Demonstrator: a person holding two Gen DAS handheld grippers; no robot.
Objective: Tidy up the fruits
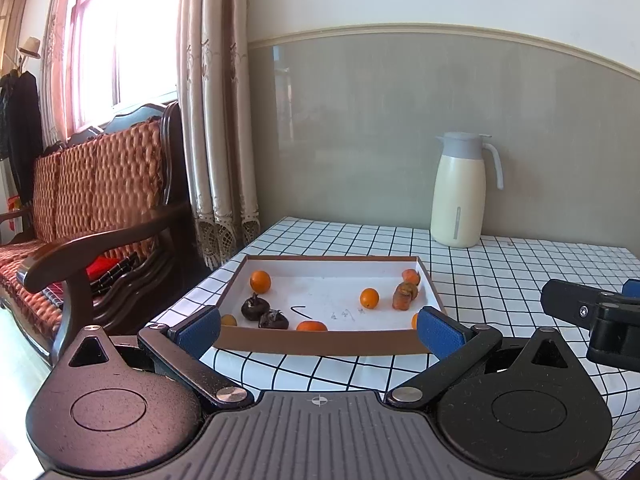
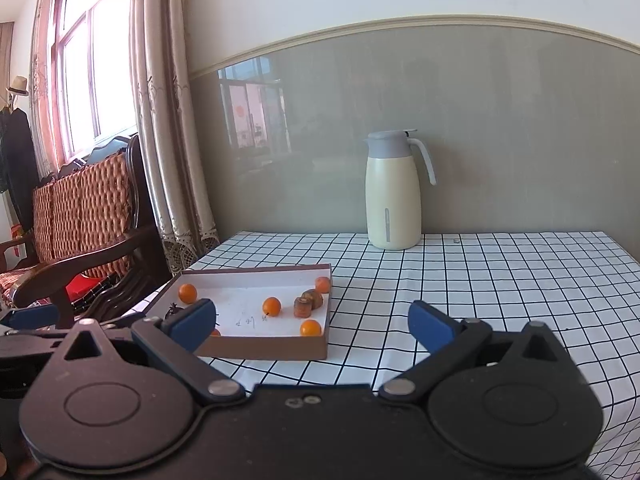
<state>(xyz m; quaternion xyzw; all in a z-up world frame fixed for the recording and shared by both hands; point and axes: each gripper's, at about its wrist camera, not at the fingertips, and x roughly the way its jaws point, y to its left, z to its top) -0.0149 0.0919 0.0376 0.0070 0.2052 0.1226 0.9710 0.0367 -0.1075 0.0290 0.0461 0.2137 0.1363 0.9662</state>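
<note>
Left wrist view puts the tray point(image 1: 320, 345) right before your left gripper point(image 1: 320, 330), whose fingers are spread wide and hold nothing. Inside it lie small oranges point(image 1: 260, 281), two dark fruits point(image 1: 254, 307) near the front left, and brownish pieces point(image 1: 404, 295) at the right (what kind, you cannot tell). Your right gripper point(image 2: 312, 322) is wide and empty too, over the checked cloth point(image 2: 500, 280) beside the tray. A jug point(image 2: 394, 192) stands by the wall, well apart.
</note>
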